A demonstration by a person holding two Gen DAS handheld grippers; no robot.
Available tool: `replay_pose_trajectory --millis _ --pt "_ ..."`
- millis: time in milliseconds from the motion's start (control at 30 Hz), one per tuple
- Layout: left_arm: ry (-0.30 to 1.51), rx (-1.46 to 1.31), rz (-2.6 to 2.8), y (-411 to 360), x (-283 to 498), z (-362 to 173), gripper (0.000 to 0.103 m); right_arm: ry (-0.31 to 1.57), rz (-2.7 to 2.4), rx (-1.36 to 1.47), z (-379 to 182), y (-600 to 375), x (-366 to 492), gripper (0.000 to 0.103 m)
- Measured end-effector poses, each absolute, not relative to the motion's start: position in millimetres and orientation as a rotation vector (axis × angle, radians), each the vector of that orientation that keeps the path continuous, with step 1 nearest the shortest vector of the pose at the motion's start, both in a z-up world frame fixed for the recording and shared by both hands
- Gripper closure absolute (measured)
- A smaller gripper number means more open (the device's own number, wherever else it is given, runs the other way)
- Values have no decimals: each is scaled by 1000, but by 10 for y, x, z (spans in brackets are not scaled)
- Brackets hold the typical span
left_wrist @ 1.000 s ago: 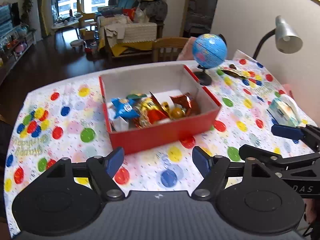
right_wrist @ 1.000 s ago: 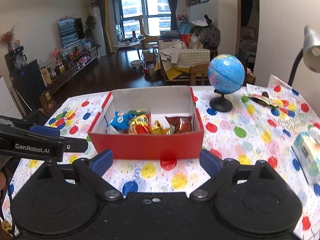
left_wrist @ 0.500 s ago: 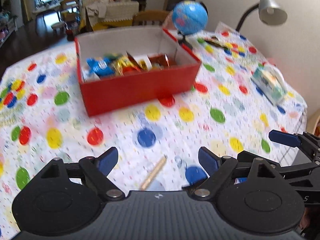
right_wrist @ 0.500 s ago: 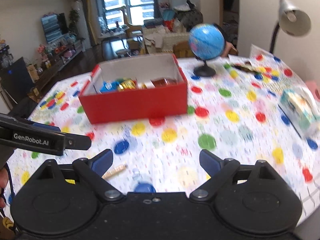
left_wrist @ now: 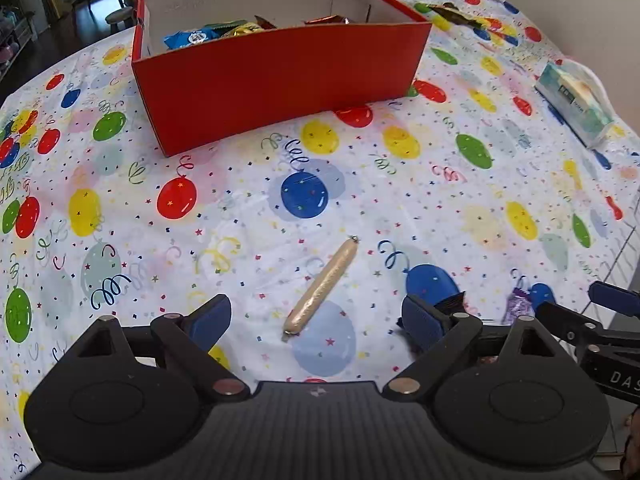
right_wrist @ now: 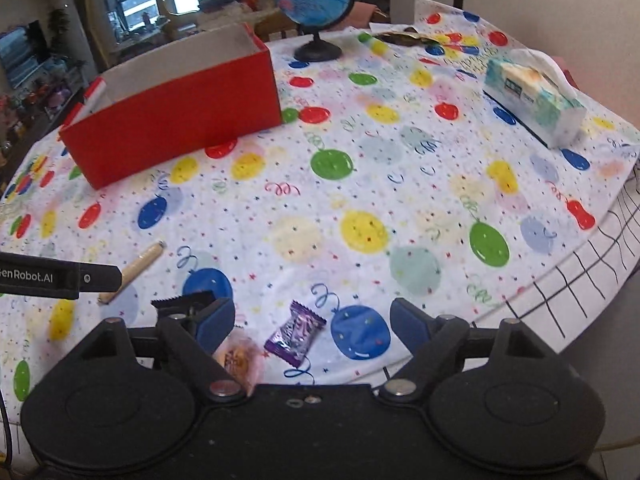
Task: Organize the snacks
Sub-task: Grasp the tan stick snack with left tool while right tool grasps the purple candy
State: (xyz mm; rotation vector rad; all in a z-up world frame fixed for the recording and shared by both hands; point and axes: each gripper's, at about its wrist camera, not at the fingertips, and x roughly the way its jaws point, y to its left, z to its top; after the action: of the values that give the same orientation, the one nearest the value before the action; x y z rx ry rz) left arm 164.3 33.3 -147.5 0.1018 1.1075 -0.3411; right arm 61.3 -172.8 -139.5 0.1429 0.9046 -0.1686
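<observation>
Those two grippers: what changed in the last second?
Both dipped toward the table's near edge. The left gripper now frames a tan sausage stick; the right gripper, jaws closing, frames a purple wrapped candy. Nothing is gripped. The red cardboard box of snacks stayed put.

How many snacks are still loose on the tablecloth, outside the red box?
4: a sausage stick ahead of the left gripper, a purple candy, a pink packet and a dark wrapper by the right. Others may be hidden.
</observation>
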Motion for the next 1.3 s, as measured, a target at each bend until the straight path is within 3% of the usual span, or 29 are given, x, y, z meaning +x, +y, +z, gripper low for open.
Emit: replay_pose_trajectory --millis 367,633,833,1000,1167,1300 --pt "1073 163 -331 242 1669 -1629 10 954 -227 158 -1550 -1692 676 41" --pt "1083 171 -332 240 1750 -1744 11 998 -209 141 -1654 -1623 745 67" --pt "1109 170 -323 254 1809 -1824 29 1020 -192 139 -1703 -1603 802 75" --pt "1095 199 -332 216 1794 -1817 38 1023 -181 129 -1717 -1581 829 76" --pt "1086 234 -354 119 1749 -1773 65 1021 -180 123 -1724 -1578 837 76" --pt "1088 239 -364 85 1724 -1760 81 1015 -161 129 -1717 -1583 841 85"
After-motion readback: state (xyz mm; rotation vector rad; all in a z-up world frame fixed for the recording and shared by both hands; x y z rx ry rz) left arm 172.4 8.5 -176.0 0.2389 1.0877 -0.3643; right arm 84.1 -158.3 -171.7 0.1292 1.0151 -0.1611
